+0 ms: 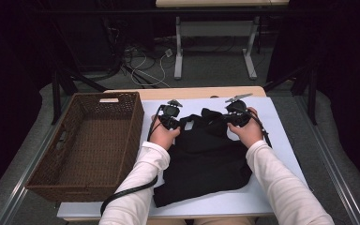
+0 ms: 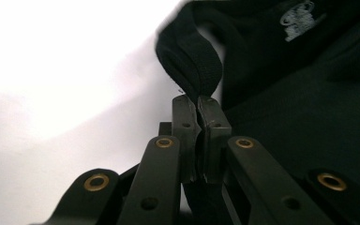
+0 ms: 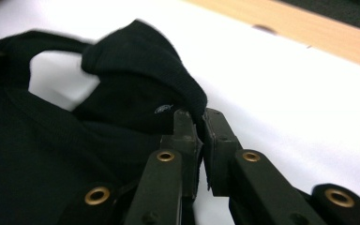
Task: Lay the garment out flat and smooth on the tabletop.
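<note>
Tabletop (image 1: 281, 140): white sheet over wood. Basket (image 1: 122, 140): brown wicker, left side, nothing in it, garment not yet placed there by the look of it. Shirt (image 1: 206, 159): black, mid-sheet, long axis near to far, collar end far. Left gripper (image 2: 198, 104) and right gripper (image 3: 199, 115): jaws clamped on the shirt's far corners; grasp done, lifting and any folding judged left.

I see a black garment (image 1: 206, 154) with a small pale printed mark (image 2: 297, 18) lying on the white sheet (image 1: 281, 136) over my light wood desk (image 1: 201, 92). At the desk's left edge sits a dark brown woven basket (image 1: 91, 183). My sleeves (image 1: 281, 183) are white, both grippers black.
</note>
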`<action>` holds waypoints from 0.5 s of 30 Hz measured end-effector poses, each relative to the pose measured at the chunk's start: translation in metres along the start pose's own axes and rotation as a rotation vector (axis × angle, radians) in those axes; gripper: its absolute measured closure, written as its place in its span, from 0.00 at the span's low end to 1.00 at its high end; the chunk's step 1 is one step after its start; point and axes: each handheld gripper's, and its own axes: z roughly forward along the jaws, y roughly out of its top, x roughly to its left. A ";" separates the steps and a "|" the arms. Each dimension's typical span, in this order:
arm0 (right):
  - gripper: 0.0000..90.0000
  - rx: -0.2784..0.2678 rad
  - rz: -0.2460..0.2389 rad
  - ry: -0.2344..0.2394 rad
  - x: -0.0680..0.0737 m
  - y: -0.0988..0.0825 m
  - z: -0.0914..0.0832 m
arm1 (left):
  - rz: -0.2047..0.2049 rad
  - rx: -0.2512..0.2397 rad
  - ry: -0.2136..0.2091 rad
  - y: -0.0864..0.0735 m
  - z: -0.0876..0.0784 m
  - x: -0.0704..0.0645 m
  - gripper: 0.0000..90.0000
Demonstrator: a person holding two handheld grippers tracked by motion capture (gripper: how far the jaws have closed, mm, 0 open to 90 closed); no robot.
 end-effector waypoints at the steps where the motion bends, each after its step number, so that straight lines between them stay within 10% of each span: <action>1: 0.94 -0.018 0.022 0.004 -0.003 0.001 -0.001 | -0.007 -0.016 0.000 0.002 -0.003 0.002 0.97; 11: 0.92 -0.097 0.100 -0.024 -0.023 0.004 0.000 | -0.029 -0.107 -0.013 0.016 -0.012 0.007 0.94; 15: 0.75 -0.086 0.088 -0.054 -0.025 0.001 0.005 | -0.015 -0.099 0.006 0.015 -0.003 0.004 0.75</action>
